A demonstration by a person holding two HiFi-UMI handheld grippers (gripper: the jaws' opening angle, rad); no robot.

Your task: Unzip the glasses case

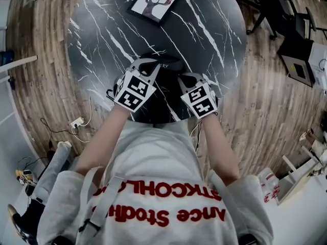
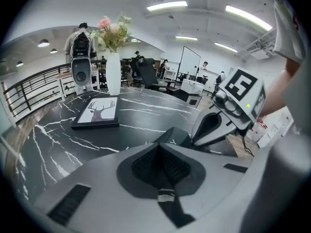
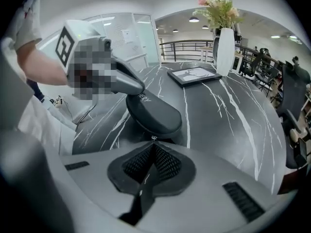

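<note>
A dark oval glasses case (image 1: 166,63) lies near the front edge of the black marble table (image 1: 102,34). My left gripper (image 1: 153,68) is at the case's left end and my right gripper (image 1: 183,78) at its right end. In the left gripper view the jaws (image 2: 159,144) are shut, with a corner of the case (image 2: 177,139) just past their tip and a thin dark strip running back between the pads. In the right gripper view the jaws (image 3: 154,143) are shut on a small zipper pull at the near end of the case (image 3: 153,113), which looks closed.
A framed deer picture (image 1: 156,1) lies at the table's far side. A white vase of flowers (image 2: 112,72) stands behind it. Office chairs and desks surround the table, and a power strip (image 1: 76,121) lies on the wooden floor to the left.
</note>
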